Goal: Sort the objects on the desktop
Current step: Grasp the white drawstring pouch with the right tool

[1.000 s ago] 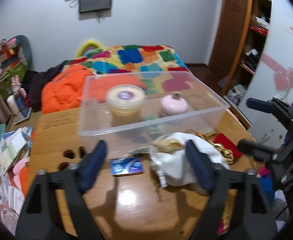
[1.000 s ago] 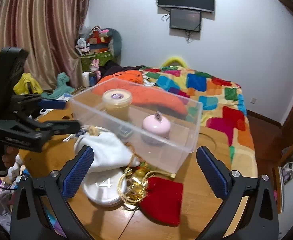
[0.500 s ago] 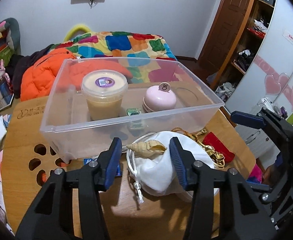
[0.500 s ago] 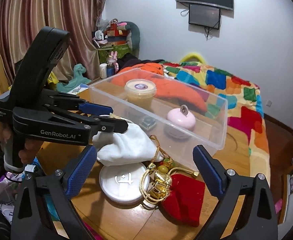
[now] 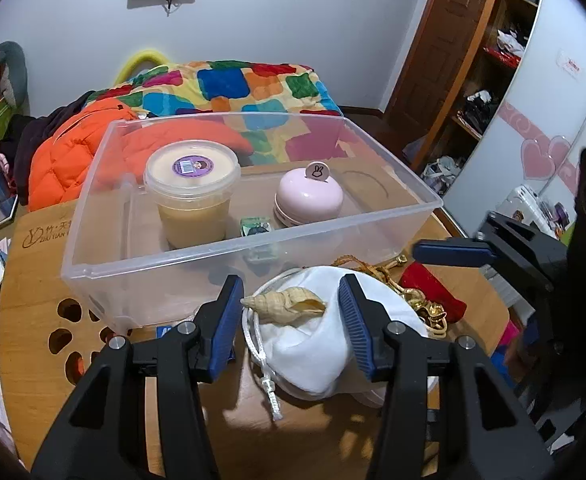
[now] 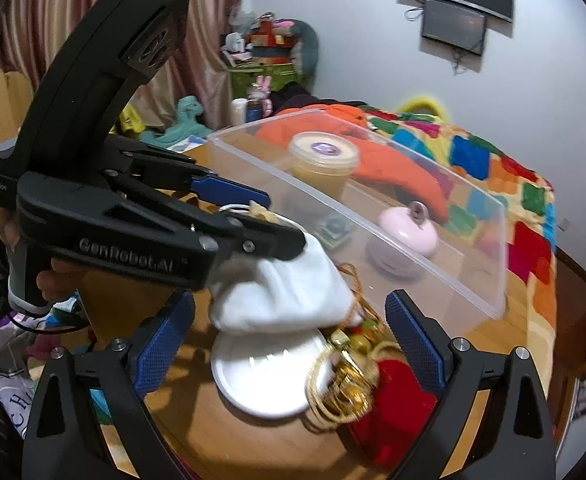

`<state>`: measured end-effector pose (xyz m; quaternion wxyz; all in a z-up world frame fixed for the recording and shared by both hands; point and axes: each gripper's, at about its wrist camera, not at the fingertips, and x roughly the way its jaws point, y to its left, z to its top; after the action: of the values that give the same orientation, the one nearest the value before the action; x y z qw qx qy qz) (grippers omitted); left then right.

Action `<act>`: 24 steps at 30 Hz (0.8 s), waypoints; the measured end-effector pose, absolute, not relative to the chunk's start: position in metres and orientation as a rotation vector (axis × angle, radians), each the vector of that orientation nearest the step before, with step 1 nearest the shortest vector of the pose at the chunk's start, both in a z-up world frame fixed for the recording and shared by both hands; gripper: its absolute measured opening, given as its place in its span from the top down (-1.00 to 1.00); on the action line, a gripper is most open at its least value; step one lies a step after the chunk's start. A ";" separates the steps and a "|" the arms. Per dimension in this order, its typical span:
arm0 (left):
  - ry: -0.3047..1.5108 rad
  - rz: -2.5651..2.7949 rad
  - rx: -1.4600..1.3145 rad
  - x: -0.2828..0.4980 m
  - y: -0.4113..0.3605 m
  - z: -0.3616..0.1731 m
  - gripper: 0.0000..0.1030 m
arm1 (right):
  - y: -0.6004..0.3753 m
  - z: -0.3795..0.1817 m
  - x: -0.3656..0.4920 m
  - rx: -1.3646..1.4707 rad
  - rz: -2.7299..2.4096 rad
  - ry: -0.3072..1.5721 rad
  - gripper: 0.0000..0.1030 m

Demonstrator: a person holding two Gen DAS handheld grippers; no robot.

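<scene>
The shell [image 5: 283,306] lies in the lower middle of the left wrist view, resting on top of a soft white pouch [image 5: 325,336] just in front of the clear box [image 5: 253,248]. We judge it light, stiff and brittle at its pointed tip, with ridges that should give the pads some bite; the thick middle of its body is where we would take hold. The left gripper [image 5: 291,312] has just narrowed its jaws, which now stand either side of the shell, though we see small gaps and no firm pinch. The pouch beneath may give way under pressure. In the right wrist view the right gripper [image 6: 289,344], jaws spread wide and empty, hangs over a white lid [image 6: 269,376] and gold chain [image 6: 345,384] on the surface [image 5: 33,292].
</scene>
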<state>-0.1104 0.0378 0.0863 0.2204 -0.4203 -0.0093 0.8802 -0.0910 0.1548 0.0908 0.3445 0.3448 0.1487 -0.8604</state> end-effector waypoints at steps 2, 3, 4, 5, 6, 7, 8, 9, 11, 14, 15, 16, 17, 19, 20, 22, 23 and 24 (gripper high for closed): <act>-0.019 2.430 -1.164 -0.110 0.037 0.086 0.14 | 0.151 0.090 -0.095 0.896 -2.192 0.373 -0.55; -0.023 2.424 -1.161 -0.109 0.036 0.087 0.17 | 0.149 0.089 -0.097 0.902 -2.175 0.374 -0.49; -0.026 2.422 -1.158 -0.109 0.036 0.087 0.18 | 0.146 0.087 -0.100 0.908 -2.162 0.380 -0.41; -0.029 2.420 -1.156 -0.109 0.035 0.087 0.19 | 0.144 0.085 -0.102 0.916 -2.156 0.388 -0.38; -0.034 2.417 -1.155 -0.109 0.034 0.087 0.19 | 0.142 0.084 -0.104 0.926 -2.149 0.395 -0.37; -0.041 2.414 -1.155 -0.109 0.033 0.086 0.19 | 0.141 0.082 -0.106 0.933 -2.143 0.397 -0.37; -0.047 2.412 -1.156 -0.109 0.032 0.086 0.19 | 0.140 0.081 -0.108 0.939 -2.135 0.397 -0.37; -0.058 2.410 -1.155 -0.109 0.031 0.085 0.20 | 0.138 0.079 -0.110 0.943 -2.131 0.400 -0.37; -0.082 2.406 -1.154 -0.110 0.028 0.084 0.20 | 0.136 0.078 -0.112 0.950 -2.121 0.410 -0.37; -0.112 2.407 -1.145 -0.108 0.024 0.086 0.21 | 0.133 0.075 -0.114 0.961 -2.113 0.428 -0.29; -0.118 2.412 -1.139 -0.107 0.022 0.086 0.21 | 0.132 0.074 -0.114 0.960 -2.117 0.433 -0.23; -0.123 2.416 -1.135 -0.106 0.021 0.087 0.21 | 0.131 0.074 -0.113 0.959 -2.117 0.438 -0.14; -0.128 2.417 -1.130 -0.105 0.020 0.088 0.21 | 0.132 0.074 -0.113 0.958 -2.120 0.435 -0.06; -0.143 2.419 -1.122 -0.104 0.017 0.090 0.24 | 0.134 0.075 -0.113 0.965 -2.127 0.415 0.05; -0.153 2.422 -1.116 -0.103 0.015 0.092 0.25 | 0.135 0.076 -0.114 0.970 -2.133 0.402 0.12; -0.167 2.425 -1.105 -0.103 0.013 0.095 0.28 | 0.137 0.077 -0.115 0.975 -2.139 0.383 0.20; -0.171 2.430 -1.099 -0.102 0.012 0.096 0.28 | 0.138 0.078 -0.114 0.973 -2.144 0.378 0.26; -0.172 2.434 -1.092 -0.101 0.011 0.098 0.28 | 0.138 0.080 -0.114 0.973 -2.146 0.373 0.27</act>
<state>-0.1012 0.0106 0.0981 0.2320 -0.3973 -0.0625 0.8857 -0.1138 0.1380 0.0798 0.3691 0.3792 0.1452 -0.8360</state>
